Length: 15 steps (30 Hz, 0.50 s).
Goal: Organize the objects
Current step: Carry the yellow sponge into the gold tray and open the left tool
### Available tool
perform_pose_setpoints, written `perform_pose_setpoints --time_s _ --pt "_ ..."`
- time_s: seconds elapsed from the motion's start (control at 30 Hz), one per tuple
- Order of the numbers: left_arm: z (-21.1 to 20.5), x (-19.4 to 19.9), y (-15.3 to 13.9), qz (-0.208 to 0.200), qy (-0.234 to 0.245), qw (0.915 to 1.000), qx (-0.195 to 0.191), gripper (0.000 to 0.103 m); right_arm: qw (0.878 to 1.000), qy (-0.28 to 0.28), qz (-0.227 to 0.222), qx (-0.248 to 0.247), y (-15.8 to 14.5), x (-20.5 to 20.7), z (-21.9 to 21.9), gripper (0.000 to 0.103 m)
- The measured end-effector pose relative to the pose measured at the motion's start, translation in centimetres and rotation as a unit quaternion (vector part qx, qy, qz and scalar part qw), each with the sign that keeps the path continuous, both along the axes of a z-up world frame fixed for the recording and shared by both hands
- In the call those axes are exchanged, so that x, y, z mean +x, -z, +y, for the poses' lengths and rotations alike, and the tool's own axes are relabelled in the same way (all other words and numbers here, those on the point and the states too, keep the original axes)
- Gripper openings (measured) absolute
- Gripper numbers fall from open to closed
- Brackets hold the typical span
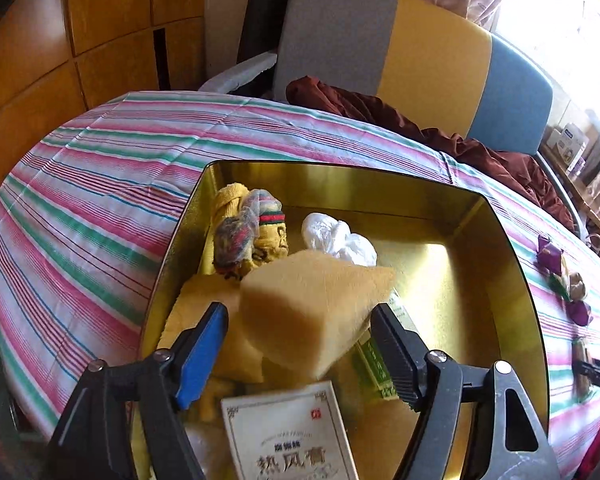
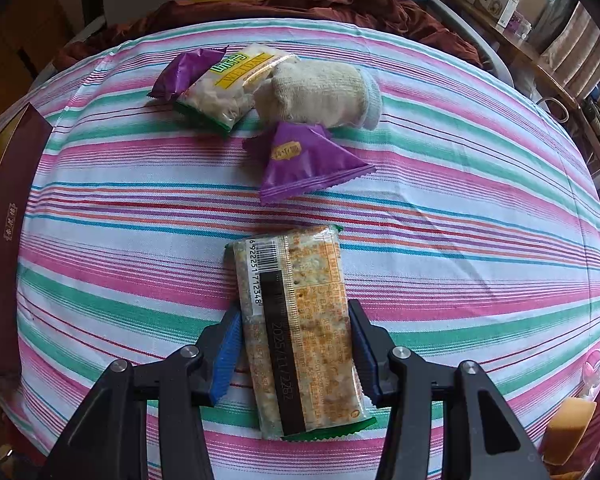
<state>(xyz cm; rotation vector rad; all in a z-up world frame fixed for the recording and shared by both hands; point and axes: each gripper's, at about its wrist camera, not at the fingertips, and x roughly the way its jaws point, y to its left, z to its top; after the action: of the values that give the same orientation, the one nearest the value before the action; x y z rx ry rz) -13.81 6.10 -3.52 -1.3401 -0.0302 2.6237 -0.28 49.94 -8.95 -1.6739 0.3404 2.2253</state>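
In the left wrist view my left gripper [image 1: 300, 320] is open over a gold tin box [image 1: 496, 264]. A yellow sponge [image 1: 312, 304] sits between its fingers, apart from the left pad. The box holds rolled socks [image 1: 246, 232], a white plastic wad [image 1: 338, 240], a yellow cloth [image 1: 204, 312], a white medicine box [image 1: 292, 436] and a green packet [image 1: 374, 372]. In the right wrist view my right gripper [image 2: 296, 344] is shut on a clear-wrapped cracker pack [image 2: 296, 328] just above the striped tablecloth [image 2: 460, 240].
Ahead of the right gripper lie two purple snack packets [image 2: 304, 160], a second cracker pack [image 2: 228, 88] and a rolled white sock [image 2: 324, 92]. A maroon box lid [image 2: 8, 216] stands at the left. A brown cloth [image 1: 440, 128] and a chair [image 1: 400, 40] lie beyond the table.
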Motion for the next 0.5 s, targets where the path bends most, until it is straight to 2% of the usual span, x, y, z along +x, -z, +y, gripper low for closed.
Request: perform_pose_setpoints --time_s 0.5 --pt "-0.2 4.6 -1.4 0.045 0.013 0.9987 -0.020 0.073 1.000 -0.003 -0.002 0.005 -0.2 0.0 -0.4 0.050"
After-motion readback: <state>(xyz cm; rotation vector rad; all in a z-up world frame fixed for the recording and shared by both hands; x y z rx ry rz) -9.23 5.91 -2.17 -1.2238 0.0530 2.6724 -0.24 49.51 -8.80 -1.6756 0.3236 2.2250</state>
